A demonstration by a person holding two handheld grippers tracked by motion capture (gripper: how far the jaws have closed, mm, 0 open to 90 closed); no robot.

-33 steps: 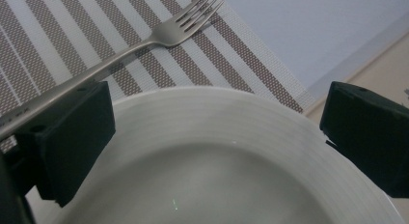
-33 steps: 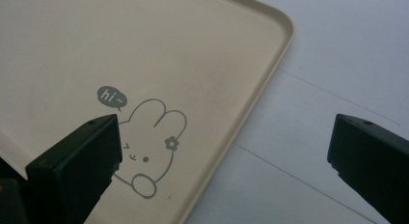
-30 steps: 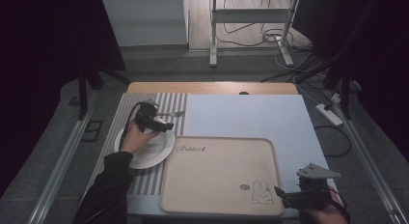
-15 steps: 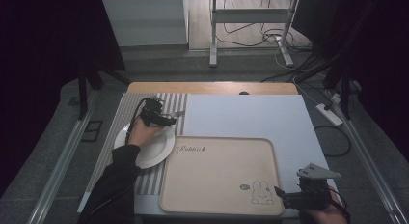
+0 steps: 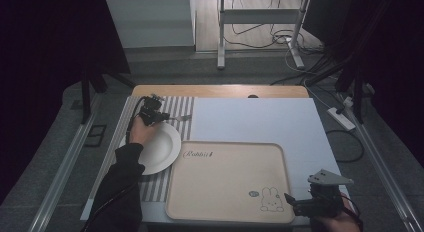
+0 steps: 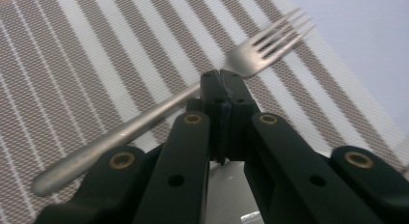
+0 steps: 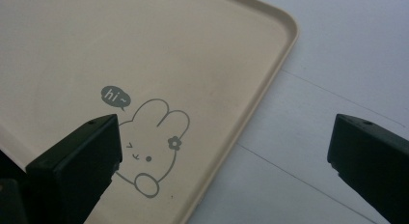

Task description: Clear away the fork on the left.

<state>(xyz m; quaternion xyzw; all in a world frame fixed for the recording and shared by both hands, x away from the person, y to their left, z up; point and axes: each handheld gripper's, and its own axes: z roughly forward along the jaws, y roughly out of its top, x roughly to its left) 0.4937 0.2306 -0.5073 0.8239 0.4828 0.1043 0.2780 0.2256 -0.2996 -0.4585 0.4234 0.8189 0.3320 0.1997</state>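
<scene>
Your left gripper (image 6: 223,81) just moved off the plate (image 5: 160,152) toward 12 o'clock and clamped the fork (image 6: 159,108) at the neck, so it looks ready to lift. Your right gripper (image 7: 224,151) waits wide open over the tray (image 7: 144,45).

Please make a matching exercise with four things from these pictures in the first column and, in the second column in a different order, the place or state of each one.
Things:
1. fork
2. white plate
3. beige tray
4. right gripper

Places or states:
A. open, above the tray corner with the rabbit drawing
B. on the striped placemat, its neck between the closed fingers of the left gripper
C. in the middle of the table, with nothing on it
D. on the striped placemat, touching the tray's left edge

Pairs: 1-B, 2-D, 3-C, 4-A
</scene>
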